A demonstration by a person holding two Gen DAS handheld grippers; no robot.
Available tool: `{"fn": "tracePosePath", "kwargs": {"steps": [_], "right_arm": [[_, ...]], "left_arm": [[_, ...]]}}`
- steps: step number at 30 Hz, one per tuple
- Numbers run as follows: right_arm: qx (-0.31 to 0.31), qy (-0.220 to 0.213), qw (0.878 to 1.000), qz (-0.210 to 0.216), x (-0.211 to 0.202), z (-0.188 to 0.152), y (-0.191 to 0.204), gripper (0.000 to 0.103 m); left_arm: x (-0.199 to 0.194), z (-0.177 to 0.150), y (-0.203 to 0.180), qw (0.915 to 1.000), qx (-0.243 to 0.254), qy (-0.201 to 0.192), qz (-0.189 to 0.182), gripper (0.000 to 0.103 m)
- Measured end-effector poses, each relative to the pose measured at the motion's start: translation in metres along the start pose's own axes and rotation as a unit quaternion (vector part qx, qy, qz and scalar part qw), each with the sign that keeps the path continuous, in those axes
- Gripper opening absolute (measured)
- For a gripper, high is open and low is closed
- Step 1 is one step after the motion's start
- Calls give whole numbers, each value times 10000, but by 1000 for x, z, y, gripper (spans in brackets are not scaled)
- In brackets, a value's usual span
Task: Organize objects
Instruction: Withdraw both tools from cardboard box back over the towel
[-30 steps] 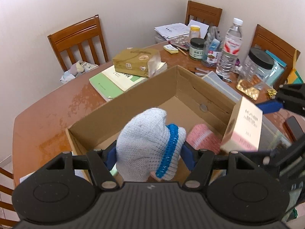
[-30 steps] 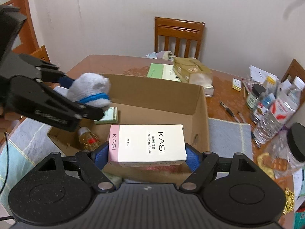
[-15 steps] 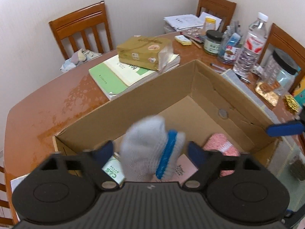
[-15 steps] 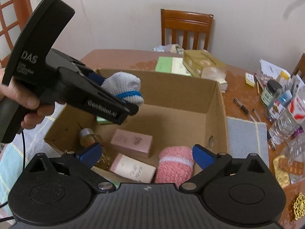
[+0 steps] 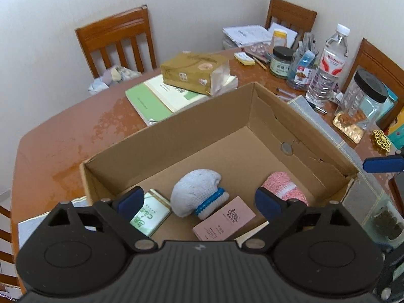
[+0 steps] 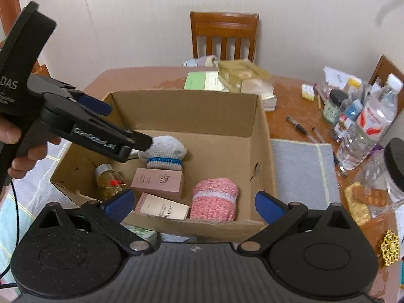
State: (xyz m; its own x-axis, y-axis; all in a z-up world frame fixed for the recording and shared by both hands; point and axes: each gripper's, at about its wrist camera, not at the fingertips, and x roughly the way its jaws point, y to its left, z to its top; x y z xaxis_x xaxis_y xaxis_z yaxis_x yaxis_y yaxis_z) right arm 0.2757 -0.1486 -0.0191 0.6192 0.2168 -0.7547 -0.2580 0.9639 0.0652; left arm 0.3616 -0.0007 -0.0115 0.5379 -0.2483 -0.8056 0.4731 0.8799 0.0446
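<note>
Where the left wrist view looks down: left gripper (image 5: 199,200) spread wide, holding nothing, blue fingertips (image 5: 131,199) hovering over the near end of the cardboard box (image 5: 176,136). Between them on the box floor, a white sock roll with a blue band (image 5: 198,195), apart from both tips. Beside it a green-and-white packet (image 5: 150,213), partly covered by the left fingertip, and a pink box (image 5: 224,218) lying flat, its near end cut off by the gripper body. Pink sock roll (image 5: 284,188) half hidden behind the right fingertip. One blue tip of the right gripper (image 5: 382,164) poking in at the right edge, the rest out of frame.

From the right wrist view: right gripper (image 6: 194,205) also fully apart and empty, tips on either side of the box's near wall (image 6: 197,224). Inside, pink sock roll (image 6: 214,198), pink box (image 6: 157,181), a cream box (image 6: 162,208) leaning against the near wall with its print partly hidden, and a small bottle of yellow liquid (image 6: 109,180). Left gripper (image 6: 120,128) reaching in from the left, its lower finger overlapping the white sock roll (image 6: 165,151); contact impossible to judge from here. Green packet hidden behind that gripper.
</note>
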Motion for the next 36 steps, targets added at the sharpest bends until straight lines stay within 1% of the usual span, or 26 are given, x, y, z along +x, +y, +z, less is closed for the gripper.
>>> {"fn": "tracePosePath", "kwargs": {"steps": [3,4,6,7,9,16,18,20,23,25,28,30,36], "right_arm": [[93,-166,9998,-77,-6,-16,0,103],[142,-212,9996,-77,-9,-21,-1,103],[324,-161,9992,-191,-17,-32,-1,103],[371,-227,9989,-175,-22,-39,-2,103],[399,-273,9985,-267,-29,-51,-3,103],[579,-12,9968,-553,-32,-91,-1,103],[573,24,9969,-539,-31,-100,3,103],[561,80,9972,-497,-30,-108,7,103],[479,176,9971,-566,-25,-116,13,103],[494,256,9969,-548,-22,-122,17,103],[508,385,9964,-556,-16,-130,20,103],[515,474,9958,-586,-12,-135,22,103],[674,701,9940,-503,-1,-151,26,103]], "left_arm": [[-11,-11,-3,9998,16,-191,-4,95],[-16,-15,-4,9998,-54,-178,41,95],[-25,-22,-7,9998,-108,-147,-78,95],[-29,-25,-9,9998,-83,-178,-99,95],[-36,-32,-14,9998,-61,-206,-24,95],[-51,-63,-29,9997,-148,-186,-47,95],[-55,-72,-30,9994,-221,-228,-160,95],[-57,-82,-32,9990,-332,-204,-195,95],[-59,-97,-35,9985,-451,-167,-247,95],[-61,-108,-37,9985,-464,-170,-215,95],[-65,-123,-38,9983,-453,-359,-60,95],[-67,-131,-36,9982,-503,-337,-36,95],[-69,-151,-29,9975,-669,-200,-86,95]]}}
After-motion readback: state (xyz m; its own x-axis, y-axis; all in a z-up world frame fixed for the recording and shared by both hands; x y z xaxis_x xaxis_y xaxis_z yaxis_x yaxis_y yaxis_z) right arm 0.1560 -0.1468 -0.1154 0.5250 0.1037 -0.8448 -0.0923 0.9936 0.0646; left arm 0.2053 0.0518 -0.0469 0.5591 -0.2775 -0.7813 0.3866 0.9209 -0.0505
